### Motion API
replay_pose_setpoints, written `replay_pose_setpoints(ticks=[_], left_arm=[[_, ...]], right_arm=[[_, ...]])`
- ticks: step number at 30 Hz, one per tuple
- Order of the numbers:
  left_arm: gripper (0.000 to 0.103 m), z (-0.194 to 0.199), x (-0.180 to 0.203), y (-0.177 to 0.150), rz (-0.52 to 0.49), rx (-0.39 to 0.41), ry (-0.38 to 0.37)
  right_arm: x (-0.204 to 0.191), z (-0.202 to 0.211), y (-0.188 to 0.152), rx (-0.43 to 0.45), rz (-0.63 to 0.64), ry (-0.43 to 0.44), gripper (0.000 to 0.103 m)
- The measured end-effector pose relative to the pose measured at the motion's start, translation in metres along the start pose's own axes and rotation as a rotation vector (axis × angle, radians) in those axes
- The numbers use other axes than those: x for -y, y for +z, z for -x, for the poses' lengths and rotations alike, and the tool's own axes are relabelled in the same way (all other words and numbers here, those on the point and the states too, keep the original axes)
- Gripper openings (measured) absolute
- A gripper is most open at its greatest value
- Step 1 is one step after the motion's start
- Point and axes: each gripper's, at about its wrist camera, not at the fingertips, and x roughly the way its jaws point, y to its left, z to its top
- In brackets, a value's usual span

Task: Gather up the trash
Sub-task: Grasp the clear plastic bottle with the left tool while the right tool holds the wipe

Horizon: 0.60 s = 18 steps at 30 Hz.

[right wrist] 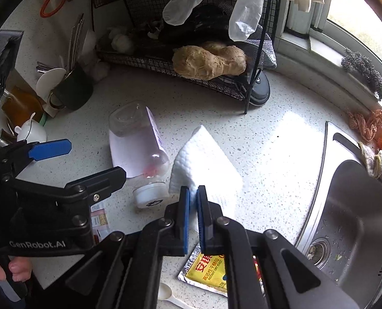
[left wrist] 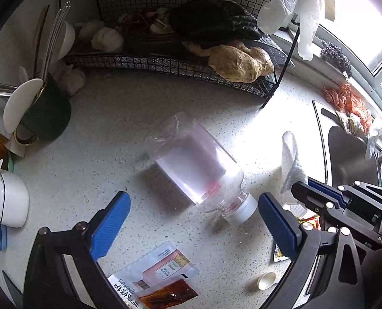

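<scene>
A clear plastic bottle (left wrist: 196, 164) with a white cap lies on its side on the speckled counter, just ahead of my left gripper (left wrist: 194, 226), which is open and holds nothing. My right gripper (right wrist: 193, 193) is shut on a corner of a white paper towel (right wrist: 206, 162), which stands up in a peak (left wrist: 290, 154) to the right of the bottle (right wrist: 136, 144). A yellow yeast packet (right wrist: 209, 270) lies under the right gripper. Printed food packets (left wrist: 154, 278) and a small white spoon (left wrist: 266, 280) lie near the counter's front.
A black wire rack (left wrist: 165, 64) with ginger and garlic stands at the back, plastic gloves (right wrist: 216, 2) hanging over it. A dark mug of utensils (left wrist: 46, 113) and a white lidded pot (left wrist: 9, 198) sit at the left. The steel sink (right wrist: 350, 219) lies at the right.
</scene>
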Motion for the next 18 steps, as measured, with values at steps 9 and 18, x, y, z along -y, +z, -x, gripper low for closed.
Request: replay_pose_setpoints(ticks=[9, 18], left_arm=[[0.099, -0.037, -0.003, 0.024, -0.009, -0.046, -0.026], [0.099, -0.068, 0.000, 0.032, 0.001, -0.087, -0.043]], right_arm=[[0.007, -0.028, 0.016, -0.039, -0.011, -0.037, 0.005], [0.018, -0.050, 0.021, -0.092, -0.008, -0.038, 0.005]])
